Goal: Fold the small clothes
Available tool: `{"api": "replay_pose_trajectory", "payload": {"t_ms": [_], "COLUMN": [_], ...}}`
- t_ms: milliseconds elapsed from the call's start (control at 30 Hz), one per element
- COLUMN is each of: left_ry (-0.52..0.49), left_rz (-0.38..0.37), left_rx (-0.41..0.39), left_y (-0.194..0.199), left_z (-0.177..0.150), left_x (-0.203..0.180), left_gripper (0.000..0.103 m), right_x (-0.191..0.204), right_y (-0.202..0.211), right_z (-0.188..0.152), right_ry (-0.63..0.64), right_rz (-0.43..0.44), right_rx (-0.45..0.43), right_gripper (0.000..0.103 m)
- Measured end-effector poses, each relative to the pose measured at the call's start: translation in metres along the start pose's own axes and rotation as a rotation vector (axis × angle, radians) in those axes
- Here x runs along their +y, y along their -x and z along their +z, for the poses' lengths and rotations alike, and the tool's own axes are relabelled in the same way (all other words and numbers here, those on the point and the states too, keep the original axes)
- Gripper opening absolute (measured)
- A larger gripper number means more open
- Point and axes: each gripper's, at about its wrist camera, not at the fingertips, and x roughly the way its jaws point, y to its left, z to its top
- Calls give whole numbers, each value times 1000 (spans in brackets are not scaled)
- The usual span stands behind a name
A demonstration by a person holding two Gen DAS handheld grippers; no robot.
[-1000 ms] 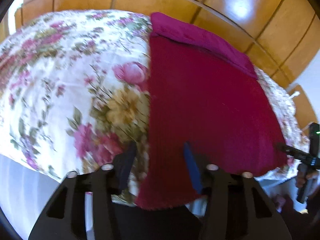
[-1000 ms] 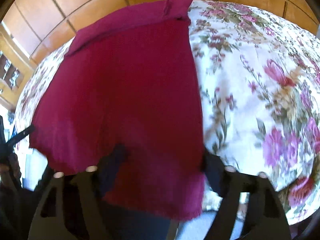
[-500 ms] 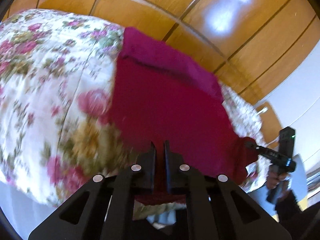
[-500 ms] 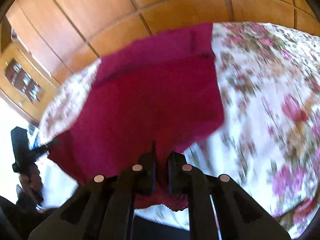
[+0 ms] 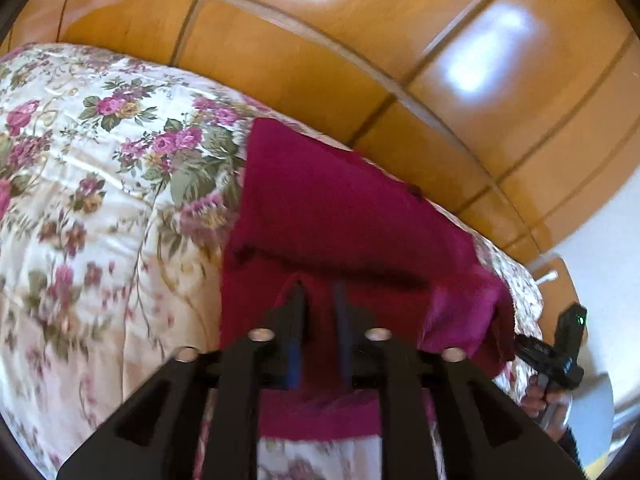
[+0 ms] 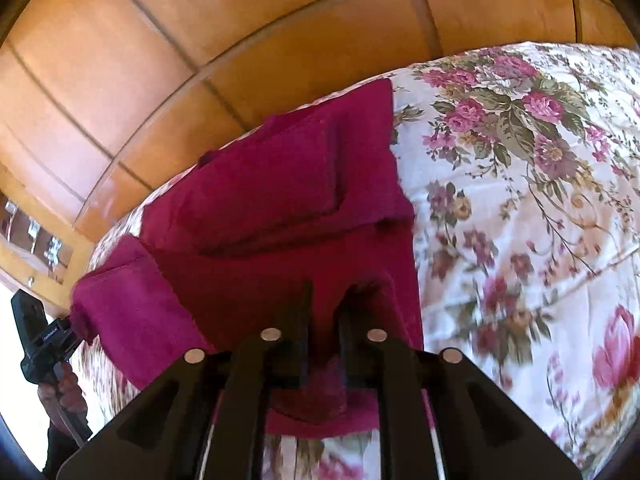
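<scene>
I had both grippers clamped on the near hem of the cloth (image 5: 340,216) and carried it toward 12 o'clock; now the jaws of the left gripper (image 5: 318,316) and right gripper (image 6: 326,312) have just been opening. Cloth sits between both pairs, though I can't tell if the pads press it. I judge the first fold nearly laid and ready to drop. The cloth lies on the floral bedspread (image 6: 520,184), its far edge by the wooden wall (image 5: 360,40) at 12.

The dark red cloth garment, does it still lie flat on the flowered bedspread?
No: the dark red cloth garment has its near edge lifted and doubled over.
</scene>
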Motion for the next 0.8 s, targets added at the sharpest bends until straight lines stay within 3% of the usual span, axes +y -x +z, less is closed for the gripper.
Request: {"api": "replay_pose_trajectory", "payload": {"t_ms": [33,67,133,267,400,467,533,600,633,667,700,733,800], "left_ry": [19,33,60,43,-73,-104,-130,-128,-113,-99,-81,-67,-82], "left_rz": [1,-2,-10,-3,22,13,16,32,34,31,27,22,18], "left_rx": [-16,-36,-74,-44,34,72,94,89,84,87,96,100,90], "left_y": [0,4,12,20,17,11,4,0,0,-1,-3,-3,2], "left_z": [5,6,11,-3,-47,-65,-80,-85,-84,-82,-79,-78,-79], "left_x": [3,8,17,31,29,26,23,22,23,25,27,27,23], "left_gripper": [46,62,66,66,66,66,65,57,53,39,32,26,20], "right_x": [-1,-2,-4,-18,-37,-42,-44,-42,-41,-39,-35,-31,-22], "right_y": [-1,1,13,45,62,54,40,28,23,19,16,15,21], "right_z": [2,4,4,-5,-37,-52,-64,-67,-66,-65,-65,-64,-66], "right_ry": [-13,-22,-16,-33,6,33,57,65,67,70,82,96,137], "right_rz": [30,54,79,104,12,-27,-69,-84,-86,-82,-67,-75,-93], "right_rx": [0,-7,-63,-125,-103,-57,-22,-27,-28,-24,-11,-9,-11], "right_gripper": [49,58,88,94,94,84,67,62,54,47,26,19,14]}}
